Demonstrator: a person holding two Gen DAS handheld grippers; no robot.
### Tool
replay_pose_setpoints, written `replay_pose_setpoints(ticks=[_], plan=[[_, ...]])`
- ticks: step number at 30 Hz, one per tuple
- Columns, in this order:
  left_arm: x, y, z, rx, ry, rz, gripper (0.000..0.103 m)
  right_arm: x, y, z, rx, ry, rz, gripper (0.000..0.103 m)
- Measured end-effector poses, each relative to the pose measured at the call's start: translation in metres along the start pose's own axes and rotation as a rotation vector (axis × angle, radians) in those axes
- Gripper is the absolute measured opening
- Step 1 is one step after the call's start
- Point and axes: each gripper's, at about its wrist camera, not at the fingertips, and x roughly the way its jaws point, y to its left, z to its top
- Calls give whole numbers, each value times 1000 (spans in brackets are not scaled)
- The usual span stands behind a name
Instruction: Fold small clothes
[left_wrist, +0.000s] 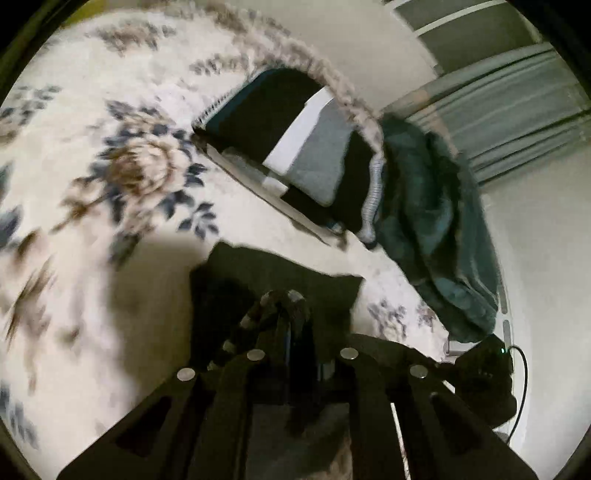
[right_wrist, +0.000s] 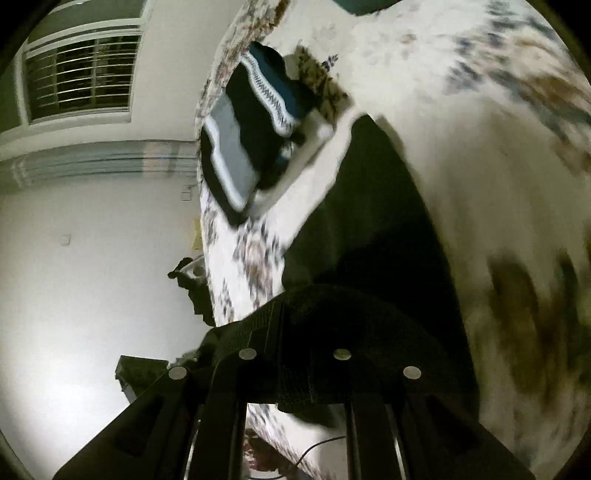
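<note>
Item, nearest the lens: left gripper (left_wrist: 286, 301), its fingers drawn narrow and pinched on an edge of the dark garment (left_wrist: 258, 273); a striped trim of the cloth bunches against one finger. Right gripper (right_wrist: 295, 306), fingers likewise narrow, clamped on a thick dark hem of the same garment, which drapes over their tips and hides them.

Item: dark garment, small, black or near black. Location: slung between the two grippers above the floral bedspread (left_wrist: 110, 147), its free part trailing down toward the bed in the right wrist view. Whether the trailing end touches the cover cannot be told through the blur.

Item: folded stack (left_wrist: 295, 147), black, white and grey with a zigzag knit edge, lying on the bed beyond the garment, near the bed's far edge.

Item: teal garment (left_wrist: 436, 221), crumpled, just beside the stack and spilling over the bed's side.

Item: window with bars (right_wrist: 77, 77), plain wall, floor below; a cable near the bed's foot.

Risks, judged:
- Both holds sit on thin edges; a fast swing could pull the hem free of one pair of fingers.
- The hanging part may crease or fold crooked on landing.
- A drop too close to the stack could knock it, or the teal piece, off the edge.
</note>
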Motion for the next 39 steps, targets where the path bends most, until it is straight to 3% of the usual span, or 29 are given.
replay_pose_setpoints(ticks=[1, 2, 3, 4, 5, 8, 13, 14, 16, 17, 18, 23, 27, 28, 29, 30, 31, 33, 36, 39], plan=[[13, 6, 13, -9, 21, 9, 19, 14, -1, 22, 12, 1, -28, 16], [23, 11, 26, -13, 31, 11, 34, 20, -9, 35, 14, 7, -35, 16], [27, 15, 34, -15, 30, 8, 52, 26, -11, 45, 19, 18, -53, 33], [26, 20, 41, -14, 15, 0, 58, 25, -14, 54, 23, 10, -74, 53], [23, 22, 42, -13, 5, -7, 62, 24, -14, 57, 16, -7, -80, 57], [23, 28, 40, 33, 29, 4, 62, 26, -11, 57, -22, -13, -129, 58], [66, 21, 20, 163, 173, 57, 62, 53, -26, 48, -130, 86, -249, 58], [75, 18, 17, 190, 183, 65, 58, 60, -26, 47, -142, 100, -262, 58], [87, 11, 12, 249, 183, 75, 5, 78, -28, 43, -178, 130, -278, 55], [92, 9, 13, 263, 192, 101, 3, 80, -25, 42, -204, 107, -286, 43], [91, 10, 16, 255, 177, 89, 3, 81, -23, 42, -216, 93, -308, 7], [80, 19, 45, 197, 105, 82, 3, 59, -11, 48, -235, -61, -375, 7], [105, 49, 60, 104, 201, 78, 7, 82, -41, 67, -110, 38, -408, 9], [101, 48, 59, 117, 202, 63, 11, 79, -41, 69, -95, 46, -391, 17], [96, 46, 57, 131, 198, 63, 32, 76, -39, 70, -96, 48, -372, 22], [86, 44, 54, 145, 187, 67, 61, 72, -37, 70, -105, 49, -359, 43], [76, 43, 50, 145, 172, 65, 70, 64, -33, 69, -128, 48, -338, 67], [47, 45, 39, 96, 122, 14, 73, 53, -30, 66, -159, 68, -316, 82], [2, 50, 17, 14, 57, -6, 73, 42, -35, 61, -191, 123, -314, 82], [-46, 57, -30, -65, -24, 1, 73, 33, -43, 60, -223, 177, -302, 86]])
